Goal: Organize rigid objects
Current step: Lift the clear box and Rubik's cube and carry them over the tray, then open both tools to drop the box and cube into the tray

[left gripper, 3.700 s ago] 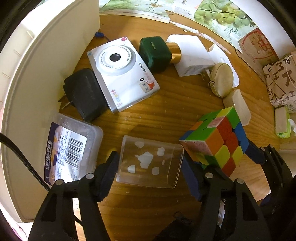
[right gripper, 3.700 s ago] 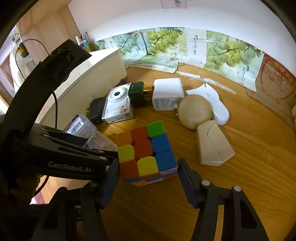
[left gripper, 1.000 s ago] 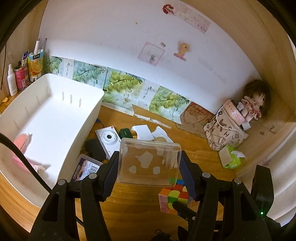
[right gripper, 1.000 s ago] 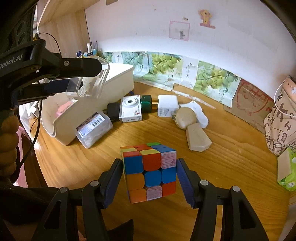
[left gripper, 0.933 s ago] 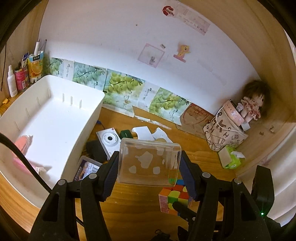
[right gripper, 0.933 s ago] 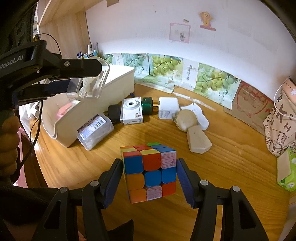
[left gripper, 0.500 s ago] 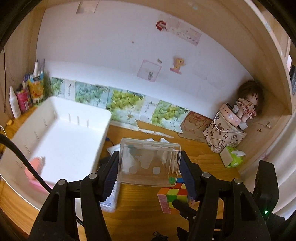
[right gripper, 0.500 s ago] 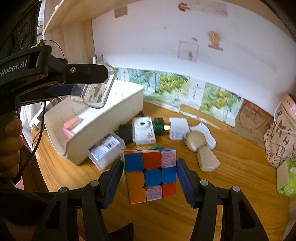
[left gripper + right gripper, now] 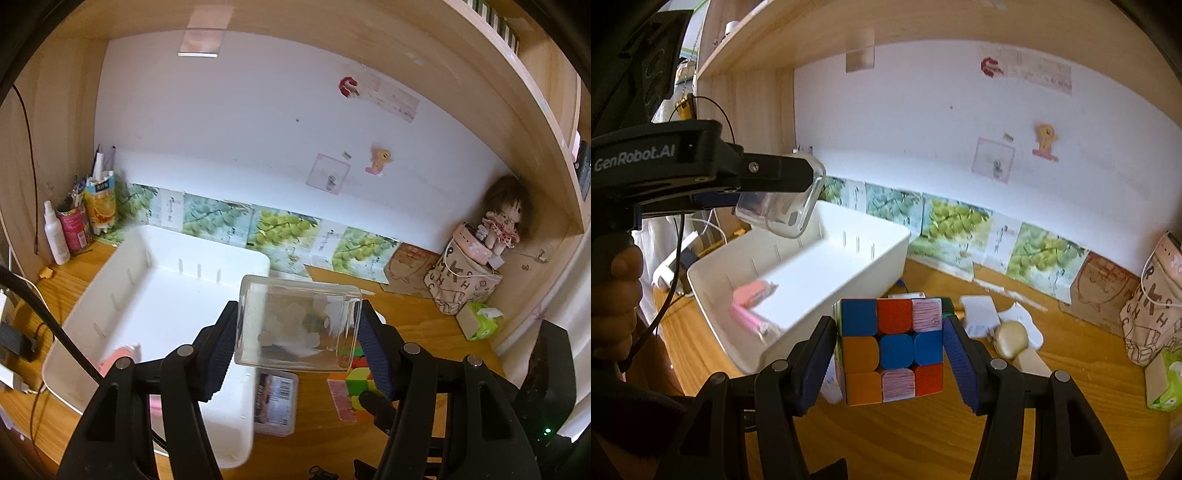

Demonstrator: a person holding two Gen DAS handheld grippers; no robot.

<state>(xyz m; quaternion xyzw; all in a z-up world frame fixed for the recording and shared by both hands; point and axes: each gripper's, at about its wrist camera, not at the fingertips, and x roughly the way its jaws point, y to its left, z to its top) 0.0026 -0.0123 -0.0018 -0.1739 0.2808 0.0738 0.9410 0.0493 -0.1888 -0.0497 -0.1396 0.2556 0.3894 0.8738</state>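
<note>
Right now my right gripper (image 9: 889, 363) is pinching the puzzle cube (image 9: 891, 352) squarely between its blue pads, one pad flat on each side face, jaws spread about half their reach. The cube hangs clear above the wooden desk (image 9: 1071, 398), its facing side showing blue, red, orange and scribbled pink tiles.

My left gripper (image 9: 298, 334) is likewise clamped on the clear plastic box (image 9: 298, 326), a see-through container with pale stickers on it, gripped by its two short sides and lifted off the desk. From the right wrist view I see that same box (image 9: 783, 206) up in the air, over the near corner of the white bin (image 9: 879, 254), with a hand (image 9: 613, 295) wrapped around the gripper's handle.

The white bin (image 9: 159, 284) sits on the left part of the desk, open-topped, with a pink item (image 9: 753, 291) lying inside near one end. Just beside the bin's near wall lies a small lidded box with a barcode label (image 9: 277, 397). In the left wrist view the cube (image 9: 351, 387) shows below the clear box, partly behind it.

Further out on the desk I can make out a round cream pouch (image 9: 1012, 338) and white pieces next to it; motion blur hides finer detail.
</note>
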